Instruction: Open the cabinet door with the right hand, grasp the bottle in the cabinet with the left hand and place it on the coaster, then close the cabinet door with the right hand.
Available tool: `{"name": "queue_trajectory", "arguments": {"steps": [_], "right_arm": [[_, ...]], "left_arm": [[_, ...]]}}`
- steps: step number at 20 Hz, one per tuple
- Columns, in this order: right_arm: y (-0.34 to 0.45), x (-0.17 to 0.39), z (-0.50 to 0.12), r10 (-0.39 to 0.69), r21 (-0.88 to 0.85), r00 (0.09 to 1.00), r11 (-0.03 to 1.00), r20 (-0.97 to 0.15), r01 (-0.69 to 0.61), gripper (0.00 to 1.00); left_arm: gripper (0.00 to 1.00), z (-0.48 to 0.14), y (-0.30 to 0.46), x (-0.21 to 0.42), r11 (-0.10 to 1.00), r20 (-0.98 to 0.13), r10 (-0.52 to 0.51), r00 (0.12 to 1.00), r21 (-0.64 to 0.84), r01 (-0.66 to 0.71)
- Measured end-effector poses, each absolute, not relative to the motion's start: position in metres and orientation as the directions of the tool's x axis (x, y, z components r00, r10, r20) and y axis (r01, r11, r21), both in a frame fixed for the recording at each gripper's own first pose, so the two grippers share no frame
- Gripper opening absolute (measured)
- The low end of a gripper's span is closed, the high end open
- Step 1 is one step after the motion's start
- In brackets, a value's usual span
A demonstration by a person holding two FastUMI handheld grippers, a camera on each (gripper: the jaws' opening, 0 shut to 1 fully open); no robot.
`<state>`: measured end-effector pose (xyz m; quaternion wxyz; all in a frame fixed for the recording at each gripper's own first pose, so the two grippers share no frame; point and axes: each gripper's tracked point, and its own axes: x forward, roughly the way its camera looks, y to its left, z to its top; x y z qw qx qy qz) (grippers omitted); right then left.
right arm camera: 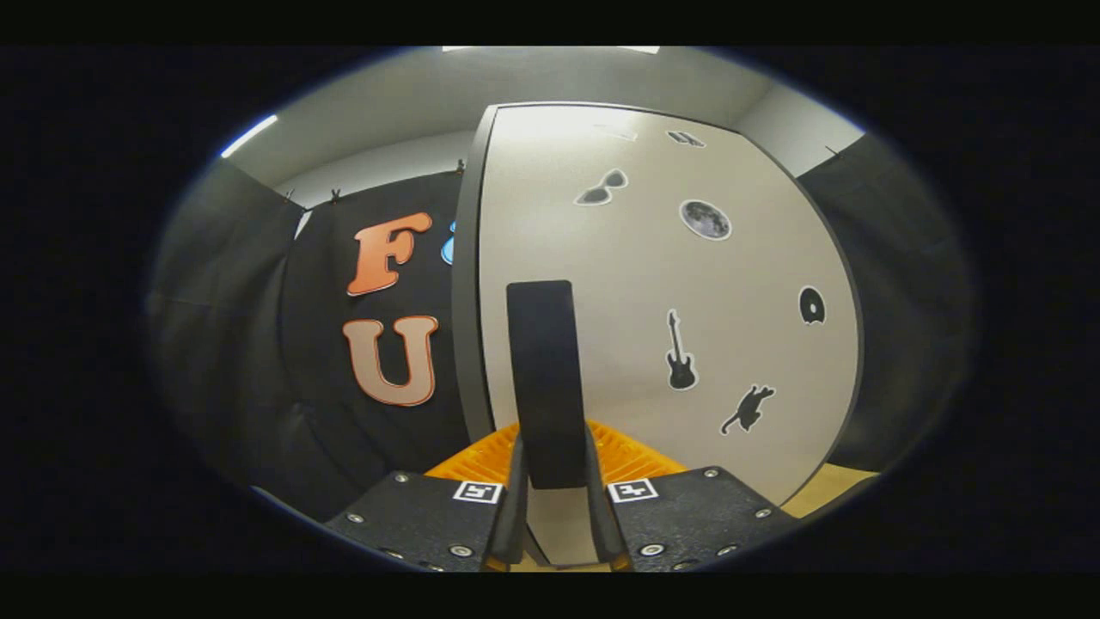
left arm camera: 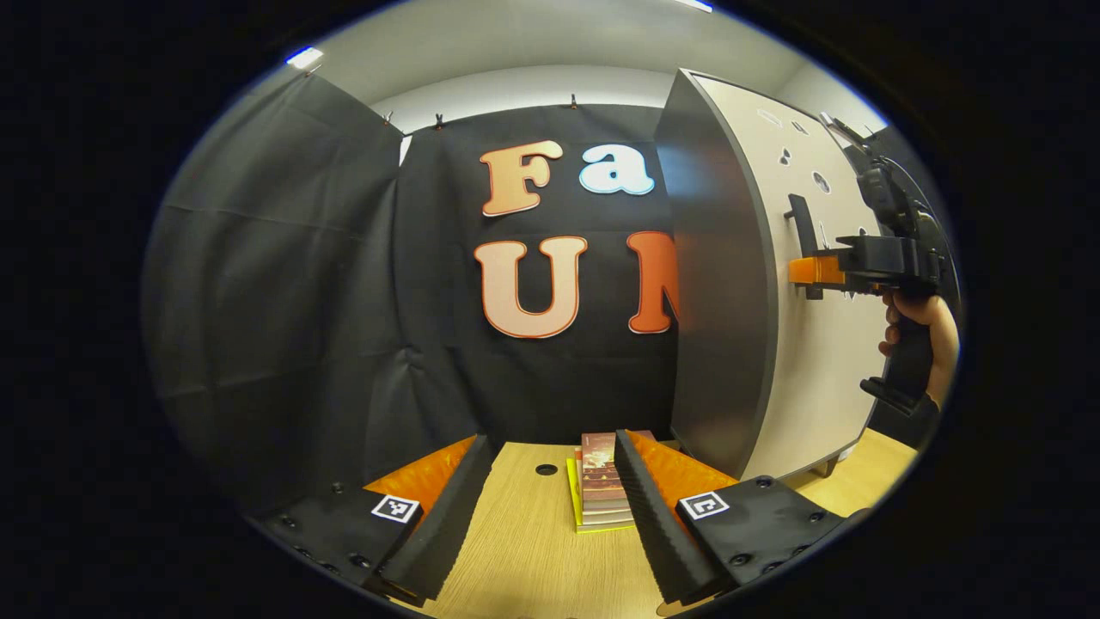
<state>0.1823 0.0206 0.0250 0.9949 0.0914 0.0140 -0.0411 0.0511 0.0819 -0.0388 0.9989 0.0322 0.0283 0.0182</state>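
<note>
The right gripper (right arm camera: 554, 507) is clamped on the cabinet door (right arm camera: 653, 292) handle (right arm camera: 541, 378) at frame centre; door looks closed, bottle unseen, presumably inside. The left gripper (left arm camera: 550, 516) waits, fingers apart, lower frame; every step remains

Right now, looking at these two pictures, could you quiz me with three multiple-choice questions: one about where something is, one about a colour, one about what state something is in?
1. Where does the stack of books lie?
A. on the wooden table, left of the cabinet
B. on top of the cabinet
C. between the right gripper's fingers

2. What colour is the door handle?
A. orange
B. black
C. white

3. How does the right gripper stand?
A. wide open, clear of the door
B. shut on the stack of books
C. shut on the door handle

Answers:
1. A, the left gripper view shows the stack on the tabletop beyond the open left gripper.
2. B, it stands dark against the pale cabinet door.
3. C, both fingers press on the handle's sides.
</note>
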Motion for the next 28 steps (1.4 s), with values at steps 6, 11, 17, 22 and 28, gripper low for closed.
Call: {"name": "queue_trajectory", "arguments": {"steps": [6,11,17,22,28], "right_arm": [[0.020,0.167,0.031,-0.077,0.194,0.997,0.978,-0.017,0.079,0.19],[0.016,0.142,0.037,-0.033,0.175,0.999,0.984,-0.006,0.034,0.16],[0.001,0.096,0.049,0.052,0.186,0.999,0.981,0.004,-0.052,0.16],[-0.011,0.071,0.048,0.108,0.183,0.994,0.977,0.020,-0.110,0.14],[-0.045,0.033,0.054,0.062,0.170,0.998,0.983,0.035,-0.067,0.15]], "left_arm": [[0.94,-0.039,0.079,0.062,0.998,-0.050,0.011,0.999,0.065,-0.007],[0.94,-0.036,0.055,0.064,0.998,-0.048,0.004,0.999,0.060,-0.001],[0.94,-0.033,0.004,0.010,1.000,-0.052,0.028,0.998,0.013,-0.028],[0.94,-0.028,-0.039,-0.034,0.997,-0.054,0.053,0.997,-0.054,-0.056],[0.94,-0.012,-0.071,-0.071,0.996,-0.009,0.088,0.996,-0.008,-0.088]]}}
